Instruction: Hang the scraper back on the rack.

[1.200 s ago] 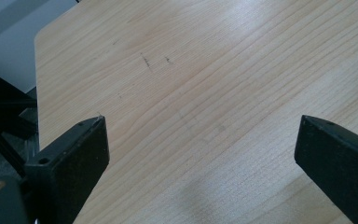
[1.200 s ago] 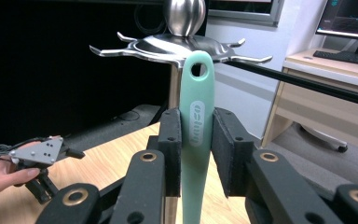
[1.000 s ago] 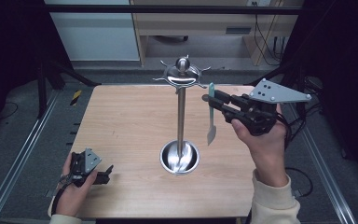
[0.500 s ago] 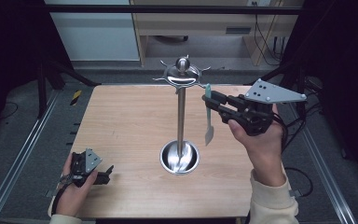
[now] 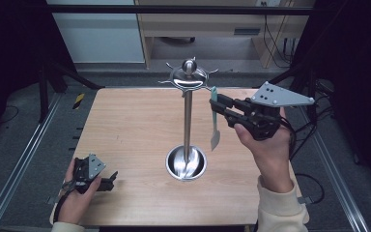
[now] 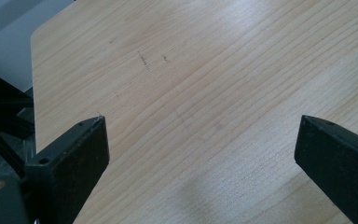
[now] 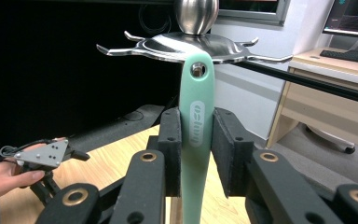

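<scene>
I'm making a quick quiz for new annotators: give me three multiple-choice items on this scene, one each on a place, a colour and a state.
1. Where does the left gripper sit?
A near the table's front left corner
B at the rack's top
C off the table

2. What colour is the spatula's handle?
A red
B mint green
C black

3. How is the right gripper?
A wide open
B shut on nothing
C shut on the spatula

Answers: 1 A, the high view shows it low at front left. 2 B, plain in the right gripper view. 3 C, both pads press the handle.
</scene>
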A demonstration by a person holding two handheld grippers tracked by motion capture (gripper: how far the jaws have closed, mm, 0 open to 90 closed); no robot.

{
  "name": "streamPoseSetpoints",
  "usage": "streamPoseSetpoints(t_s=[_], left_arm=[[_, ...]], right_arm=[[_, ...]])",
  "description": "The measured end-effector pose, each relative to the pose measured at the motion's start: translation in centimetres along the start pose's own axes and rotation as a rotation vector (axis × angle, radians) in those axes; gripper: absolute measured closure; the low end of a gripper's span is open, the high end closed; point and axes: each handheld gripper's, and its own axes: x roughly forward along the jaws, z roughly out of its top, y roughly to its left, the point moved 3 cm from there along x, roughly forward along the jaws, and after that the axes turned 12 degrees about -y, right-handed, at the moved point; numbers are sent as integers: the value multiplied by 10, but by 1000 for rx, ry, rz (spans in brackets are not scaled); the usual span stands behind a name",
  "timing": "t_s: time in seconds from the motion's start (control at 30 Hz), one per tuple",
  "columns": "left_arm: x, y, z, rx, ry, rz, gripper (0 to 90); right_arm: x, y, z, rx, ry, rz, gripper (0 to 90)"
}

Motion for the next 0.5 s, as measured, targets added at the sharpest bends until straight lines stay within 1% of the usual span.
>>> streamPoseSetpoints(t_s=[0.37, 0.5], left_arm=[[0, 0, 0, 2, 2, -3, 27], [0, 0, 0, 1, 2, -4, 27]], right_arm=[[2, 1, -1, 2, -1, -7, 740], [4, 1, -3, -3, 7, -20, 740]])
